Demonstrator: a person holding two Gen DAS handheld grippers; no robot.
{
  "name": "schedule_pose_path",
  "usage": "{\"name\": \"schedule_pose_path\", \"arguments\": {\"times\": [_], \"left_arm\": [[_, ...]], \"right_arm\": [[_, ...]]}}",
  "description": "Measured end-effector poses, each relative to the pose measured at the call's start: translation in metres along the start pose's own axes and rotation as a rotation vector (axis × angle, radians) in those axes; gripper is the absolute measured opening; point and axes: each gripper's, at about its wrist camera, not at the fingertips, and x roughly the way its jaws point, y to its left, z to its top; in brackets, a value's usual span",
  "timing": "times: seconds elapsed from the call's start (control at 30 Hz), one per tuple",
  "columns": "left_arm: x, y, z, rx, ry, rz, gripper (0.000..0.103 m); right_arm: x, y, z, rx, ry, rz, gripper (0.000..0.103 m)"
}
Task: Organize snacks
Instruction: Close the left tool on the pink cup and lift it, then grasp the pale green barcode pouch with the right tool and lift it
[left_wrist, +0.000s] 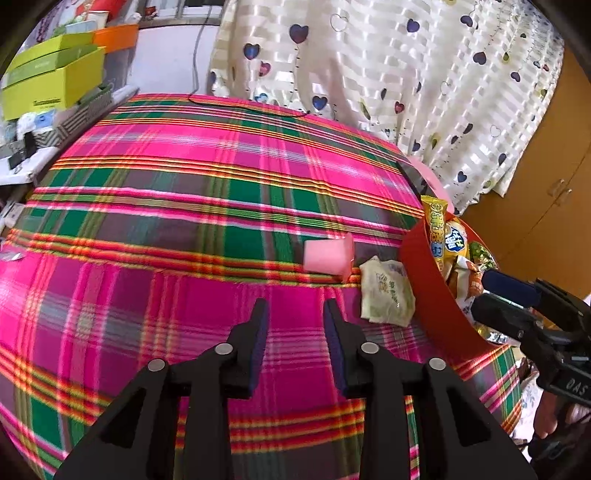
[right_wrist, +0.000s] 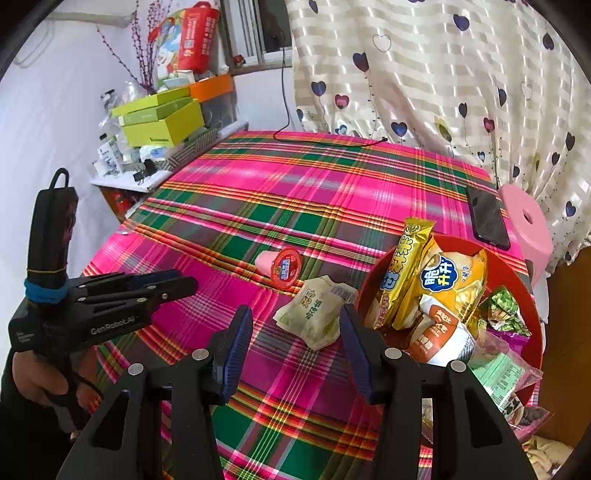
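Note:
On the pink and green plaid tablecloth (left_wrist: 184, 206) a pink jelly cup (left_wrist: 327, 254) lies on its side, its red lid (right_wrist: 286, 266) facing the right wrist view. Beside it is a pale green snack packet (left_wrist: 388, 291), right by the red bowl (left_wrist: 424, 291). The bowl (right_wrist: 533, 295) is heaped with packets, among them a yellow bar (right_wrist: 406, 269) and an orange bag (right_wrist: 454, 280). My left gripper (left_wrist: 295, 306) hangs open over bare cloth, short of the cup. My right gripper (right_wrist: 295, 314) is open, and the green packet (right_wrist: 314, 314) lies just beyond its fingertips, untouched.
A dark phone (right_wrist: 487, 218) lies at the table's far right edge by a pink stool (right_wrist: 528, 221). Green boxes (right_wrist: 162, 122) and clutter fill a shelf on the left. A black cable (right_wrist: 325, 142) crosses the far edge under the heart-print curtain (right_wrist: 443, 74).

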Motion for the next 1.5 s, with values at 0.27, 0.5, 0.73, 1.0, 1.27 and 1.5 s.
{"name": "schedule_pose_path", "arguments": {"times": [0.27, 0.5, 0.73, 1.0, 1.27, 1.5], "left_arm": [[0.034, -0.018, 0.017, 0.036, 0.031, -0.07, 0.054], [0.066, -0.021, 0.031, 0.043, 0.056, -0.059, 0.056], [0.087, -0.024, 0.035, 0.051, 0.078, -0.013, 0.055], [0.084, -0.022, 0.034, 0.063, 0.053, 0.031, 0.042], [0.062, -0.006, 0.028, 0.042, 0.01, 0.054, 0.042], [0.038, 0.011, 0.022, 0.019, -0.036, 0.06, 0.042]], "right_arm": [[0.007, -0.006, 0.004, 0.008, 0.0, -0.006, 0.048], [0.013, -0.019, 0.006, 0.02, 0.009, -0.01, 0.048], [0.019, -0.026, 0.008, 0.029, 0.016, -0.009, 0.048], [0.025, -0.023, 0.007, 0.026, 0.03, 0.006, 0.048], [0.04, -0.011, 0.001, 0.045, 0.082, 0.02, 0.048], [0.062, 0.003, 0.0, 0.046, 0.162, -0.01, 0.048]]}}
